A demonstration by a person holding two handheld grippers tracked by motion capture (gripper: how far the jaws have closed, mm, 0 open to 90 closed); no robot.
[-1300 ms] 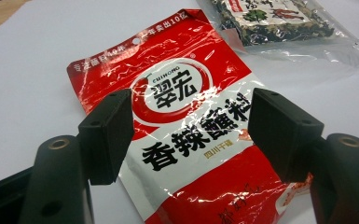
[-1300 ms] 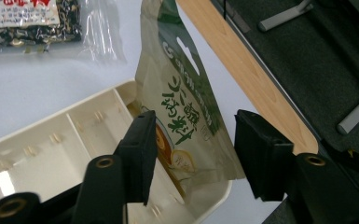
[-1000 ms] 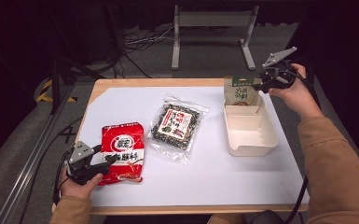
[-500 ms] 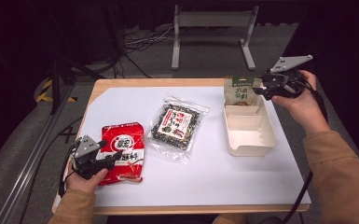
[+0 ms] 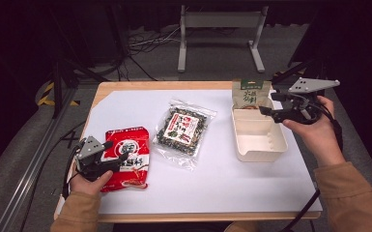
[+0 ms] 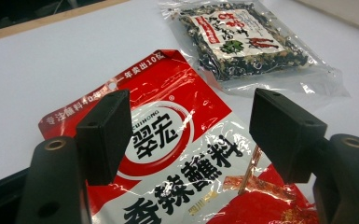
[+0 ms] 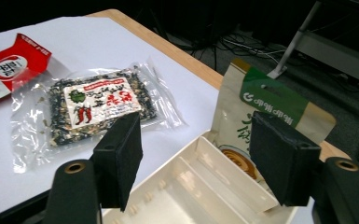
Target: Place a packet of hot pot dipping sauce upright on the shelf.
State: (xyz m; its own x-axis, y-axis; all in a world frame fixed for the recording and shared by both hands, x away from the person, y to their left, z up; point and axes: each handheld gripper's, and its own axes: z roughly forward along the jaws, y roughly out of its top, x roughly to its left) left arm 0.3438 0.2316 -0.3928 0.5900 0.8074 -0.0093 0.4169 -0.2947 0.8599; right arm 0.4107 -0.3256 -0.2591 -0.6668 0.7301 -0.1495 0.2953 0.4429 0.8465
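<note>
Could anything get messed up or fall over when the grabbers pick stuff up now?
Maybe. The green-topped pouch stands upright at the far end of the white tray, so the open right hand-held gripper could knock it over. The red packet lies flat under the open left hand-held gripper; shiny film may slip or crumple when pinched. The clear spice bag lies close beside it and might get dragged along.

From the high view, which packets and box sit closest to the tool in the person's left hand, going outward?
Measured from the left gripper:
1. Red packet, right at its fingers, at the table's near left.
2. Clear packet of dark mix, in the middle of the table.
3. White tray, over on the right.
4. Green-topped pouch, standing at the tray's far end, by the right gripper.
</note>
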